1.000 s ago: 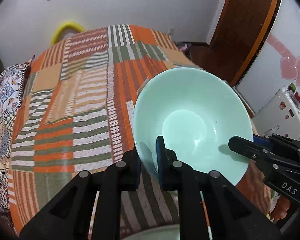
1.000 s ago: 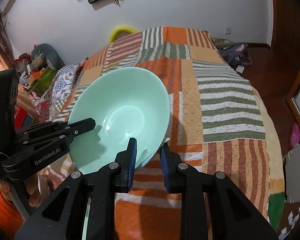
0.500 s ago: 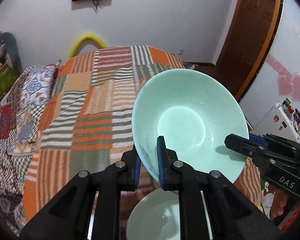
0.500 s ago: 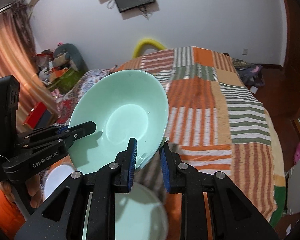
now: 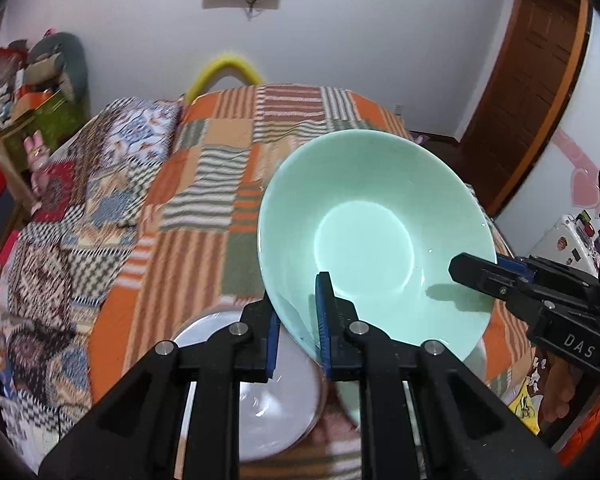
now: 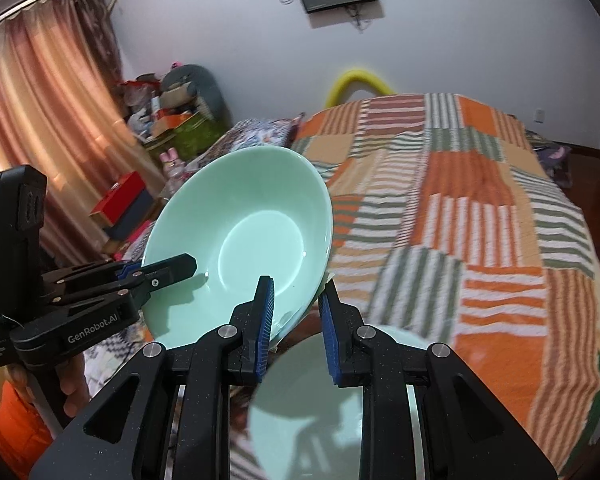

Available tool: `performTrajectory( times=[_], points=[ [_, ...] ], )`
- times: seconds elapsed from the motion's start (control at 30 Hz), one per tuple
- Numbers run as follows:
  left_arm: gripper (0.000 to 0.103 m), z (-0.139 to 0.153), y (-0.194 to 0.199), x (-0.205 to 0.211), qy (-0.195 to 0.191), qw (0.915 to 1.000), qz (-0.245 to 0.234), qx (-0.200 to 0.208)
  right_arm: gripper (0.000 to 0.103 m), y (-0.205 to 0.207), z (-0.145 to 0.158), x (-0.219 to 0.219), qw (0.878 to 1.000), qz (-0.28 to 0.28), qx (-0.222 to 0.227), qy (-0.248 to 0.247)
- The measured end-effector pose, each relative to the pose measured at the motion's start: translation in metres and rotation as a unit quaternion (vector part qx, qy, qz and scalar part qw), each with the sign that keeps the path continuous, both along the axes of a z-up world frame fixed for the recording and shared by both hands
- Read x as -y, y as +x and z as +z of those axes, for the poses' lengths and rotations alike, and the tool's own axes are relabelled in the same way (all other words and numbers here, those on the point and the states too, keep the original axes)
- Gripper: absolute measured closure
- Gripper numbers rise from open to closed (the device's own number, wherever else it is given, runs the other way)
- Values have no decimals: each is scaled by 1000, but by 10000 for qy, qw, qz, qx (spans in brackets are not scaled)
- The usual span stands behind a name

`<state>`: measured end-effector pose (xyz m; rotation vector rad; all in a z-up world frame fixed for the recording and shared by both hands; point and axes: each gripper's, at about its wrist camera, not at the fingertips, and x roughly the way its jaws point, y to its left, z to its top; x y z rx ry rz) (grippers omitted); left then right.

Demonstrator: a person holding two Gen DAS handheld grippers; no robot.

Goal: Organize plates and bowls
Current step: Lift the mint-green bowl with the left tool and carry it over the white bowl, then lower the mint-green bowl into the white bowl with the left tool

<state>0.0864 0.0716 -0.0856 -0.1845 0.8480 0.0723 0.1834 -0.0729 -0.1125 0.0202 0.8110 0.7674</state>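
Above the patchwork bed, a mint-green bowl hangs tilted in the air, its rim pinched on opposite sides by the left tongs and the right tongs, both narrow on the rim. Below lie a white bowl and another green dish. The glazed rim looks slick; uneven pull between the two grips could let it slip and strike the dishes underneath.
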Motion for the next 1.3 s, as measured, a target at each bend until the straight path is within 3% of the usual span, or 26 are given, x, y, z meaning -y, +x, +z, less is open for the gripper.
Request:
performTrajectory(
  times=[0.53,0.93,1.3],
  points=[
    [87,-39,-64,-62,-187,9971,673,-288,82,-43,-34,-73,9971,622,-183,-387],
    [87,-84,-67,-76,-234,9941,791,-698,82,-48,-69,-96,9927,700,-579,-798],
    [87,-98,-65,-74,-86,9931,792,-856,82,-46,-88,-101,9892,732,-844,-951]
  ],
)
